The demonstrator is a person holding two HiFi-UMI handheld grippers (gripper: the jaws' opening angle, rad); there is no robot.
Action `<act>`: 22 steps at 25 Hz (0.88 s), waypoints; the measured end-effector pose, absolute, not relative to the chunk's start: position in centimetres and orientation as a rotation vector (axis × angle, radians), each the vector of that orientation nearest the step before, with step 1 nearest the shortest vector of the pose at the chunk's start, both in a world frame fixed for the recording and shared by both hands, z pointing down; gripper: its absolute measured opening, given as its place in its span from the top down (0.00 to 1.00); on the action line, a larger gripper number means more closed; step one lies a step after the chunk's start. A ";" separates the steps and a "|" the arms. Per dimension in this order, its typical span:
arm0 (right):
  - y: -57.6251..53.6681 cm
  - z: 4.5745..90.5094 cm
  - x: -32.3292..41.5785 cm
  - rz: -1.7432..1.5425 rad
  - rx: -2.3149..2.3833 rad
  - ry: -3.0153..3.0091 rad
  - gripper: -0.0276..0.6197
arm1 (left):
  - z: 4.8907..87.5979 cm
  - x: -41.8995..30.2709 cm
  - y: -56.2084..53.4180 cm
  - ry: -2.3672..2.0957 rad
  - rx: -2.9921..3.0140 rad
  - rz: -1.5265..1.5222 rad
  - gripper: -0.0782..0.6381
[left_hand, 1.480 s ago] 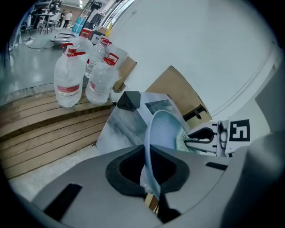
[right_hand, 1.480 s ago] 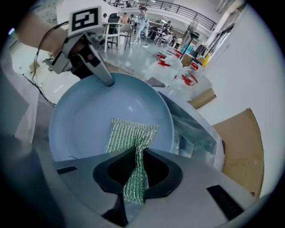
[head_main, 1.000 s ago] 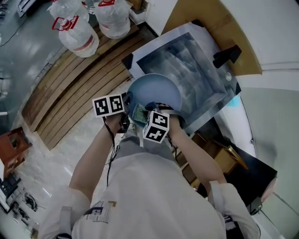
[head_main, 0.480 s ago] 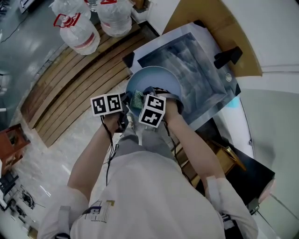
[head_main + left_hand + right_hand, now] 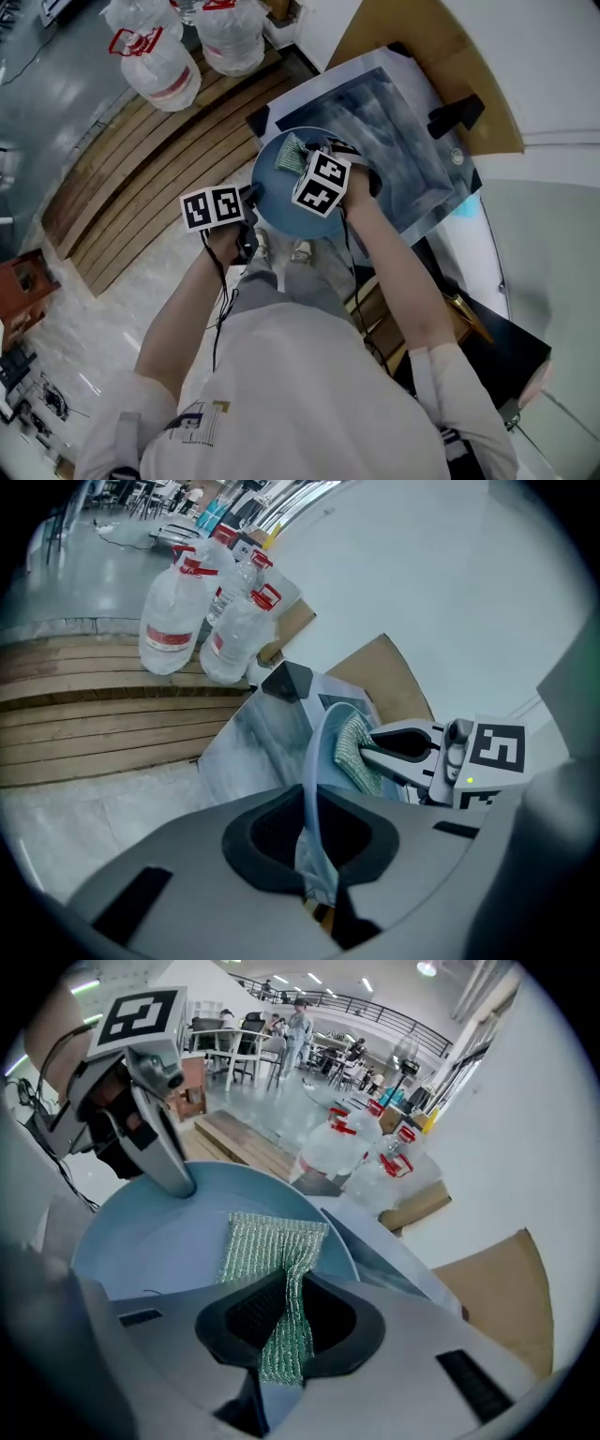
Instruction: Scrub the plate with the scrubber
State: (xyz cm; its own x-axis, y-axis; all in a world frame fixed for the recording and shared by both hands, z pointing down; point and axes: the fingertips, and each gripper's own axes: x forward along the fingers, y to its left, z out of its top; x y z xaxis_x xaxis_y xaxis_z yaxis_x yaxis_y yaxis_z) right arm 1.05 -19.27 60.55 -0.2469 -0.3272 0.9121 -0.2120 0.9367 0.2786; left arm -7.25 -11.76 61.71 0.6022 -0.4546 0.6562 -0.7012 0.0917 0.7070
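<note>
Blue plate (image 5: 277, 208), rim clamped in left gripper (image 5: 251, 197), jaws just tightening; green scrubber (image 5: 272, 1246) pinched in right gripper (image 5: 286, 1326), flat on plate.

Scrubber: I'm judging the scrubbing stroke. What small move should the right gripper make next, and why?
Probably sweep the scrubber across the plate toward its near rim, pressed flat. The right gripper is shut on the scrubber, which lies on the plate's face by the far rim in the head view, with bare face nearer the person.
</note>
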 end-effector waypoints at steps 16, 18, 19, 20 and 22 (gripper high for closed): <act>-7.2 60.8 4.7 -0.086 0.134 -1.778 0.83 | 62.0 -6.3 -11.2 -0.987 1.469 0.156 0.84; -6.1 61.2 2.4 -0.180 0.072 -1.800 0.83 | 62.0 -6.3 -11.1 -0.983 1.462 0.154 0.83; -6.2 61.3 1.5 -0.216 0.057 -1.808 0.83 | 62.1 -6.4 -10.9 -0.980 1.459 0.154 0.83; -6.5 61.4 0.7 -0.227 0.052 -1.820 0.83 | 62.1 -6.4 -10.8 -0.975 1.458 0.154 0.84; -7.6 61.3 -0.7 -0.187 0.053 -1.862 0.83 | 62.0 -6.5 -10.4 -0.966 1.465 0.160 0.84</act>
State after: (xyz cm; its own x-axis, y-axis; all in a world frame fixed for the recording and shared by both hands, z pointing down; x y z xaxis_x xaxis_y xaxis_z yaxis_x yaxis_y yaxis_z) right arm -0.66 -7.57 61.29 -0.2958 -0.1319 0.9461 0.0593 0.9860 0.1560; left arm -6.53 -10.36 62.01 0.6328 -0.4530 0.6280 -0.6316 0.1671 0.7571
